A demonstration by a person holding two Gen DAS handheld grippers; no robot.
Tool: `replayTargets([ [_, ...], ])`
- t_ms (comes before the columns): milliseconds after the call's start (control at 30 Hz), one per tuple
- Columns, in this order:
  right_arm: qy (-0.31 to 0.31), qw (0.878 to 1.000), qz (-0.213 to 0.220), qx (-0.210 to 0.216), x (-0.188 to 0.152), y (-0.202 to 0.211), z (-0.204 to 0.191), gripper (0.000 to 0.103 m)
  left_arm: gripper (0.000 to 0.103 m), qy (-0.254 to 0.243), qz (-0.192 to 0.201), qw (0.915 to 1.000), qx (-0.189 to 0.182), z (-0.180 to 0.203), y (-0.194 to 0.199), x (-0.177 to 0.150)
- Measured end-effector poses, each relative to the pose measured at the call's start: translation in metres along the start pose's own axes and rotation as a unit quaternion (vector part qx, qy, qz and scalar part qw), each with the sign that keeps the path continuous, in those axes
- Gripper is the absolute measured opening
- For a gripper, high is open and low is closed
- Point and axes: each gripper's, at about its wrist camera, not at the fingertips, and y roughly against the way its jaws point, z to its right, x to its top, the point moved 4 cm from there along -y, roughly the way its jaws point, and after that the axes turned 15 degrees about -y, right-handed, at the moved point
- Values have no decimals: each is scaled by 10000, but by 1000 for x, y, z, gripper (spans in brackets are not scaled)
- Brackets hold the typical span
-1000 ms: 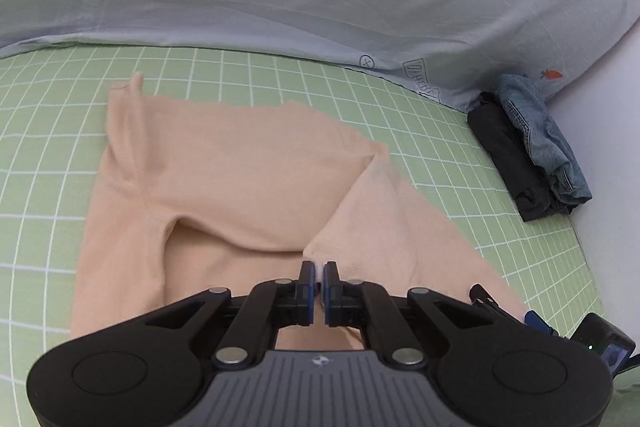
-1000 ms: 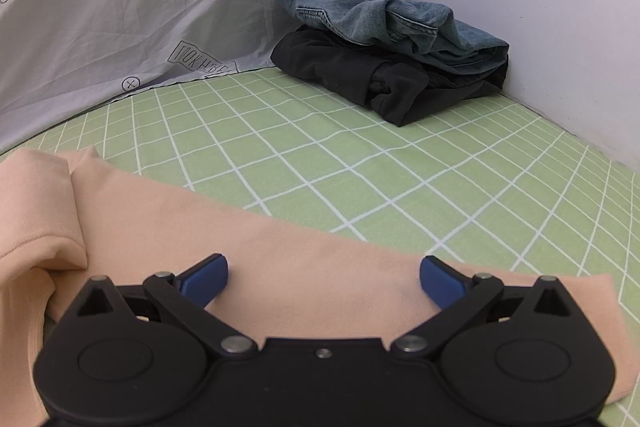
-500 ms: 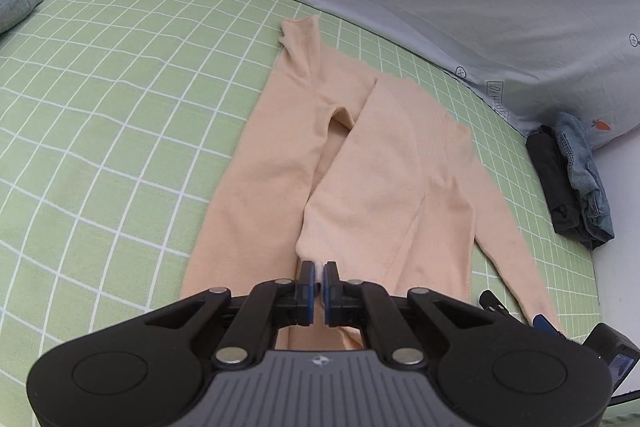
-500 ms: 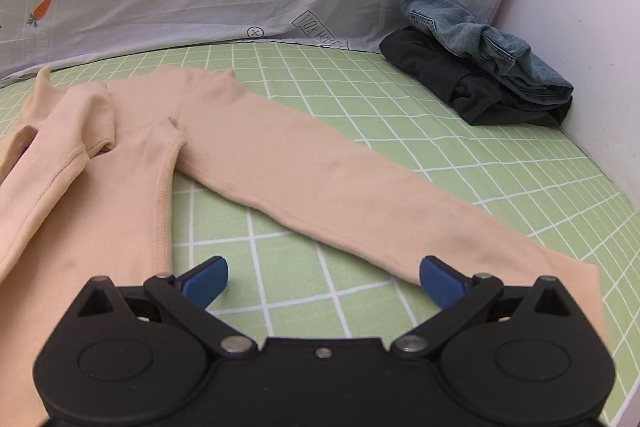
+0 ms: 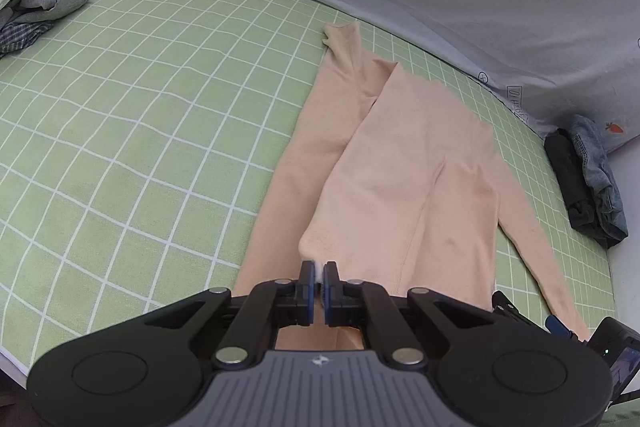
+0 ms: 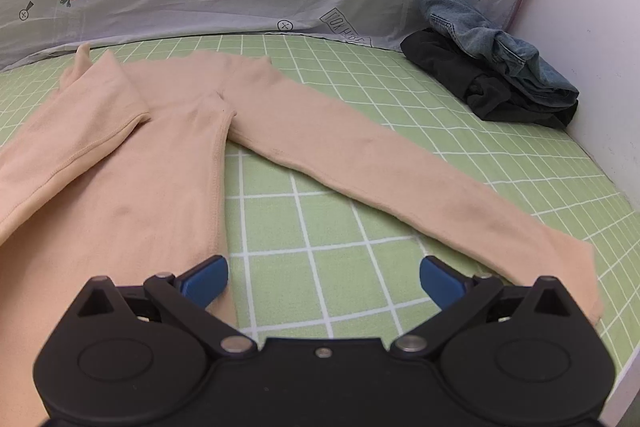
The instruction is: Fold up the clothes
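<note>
Peach top (image 5: 404,163) half folded on the bed (image 5: 140,99).
Your left tool (image 5: 319,277) pinches one sleeve (image 5: 352,171) over the body; your right tool (image 6: 323,277) is released, the other sleeve (image 6: 400,171) lies spread at right.

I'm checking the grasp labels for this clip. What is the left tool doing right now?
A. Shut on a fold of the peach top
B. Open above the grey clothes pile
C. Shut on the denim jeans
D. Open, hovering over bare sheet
A: in the left wrist view the left tool has its blue pads pressed together with a bit of the peach top pinched between them.
</note>
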Motion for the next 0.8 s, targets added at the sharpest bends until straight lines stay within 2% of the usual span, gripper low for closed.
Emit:
replayTargets([
  [533, 7, 10000, 38, -21, -19, 17, 10, 103, 5, 105, -507, 9980, 373, -21, -5, -35],
  [733, -15, 9999, 92, 58, -23, 20, 13, 103, 8, -22, -839, 9951, 521, -24, -23, -53],
  [800, -18, 9999, 98, 88, -24, 20, 14, 103, 9, -76, -791, 9953, 555, -23, -23, -54],
])
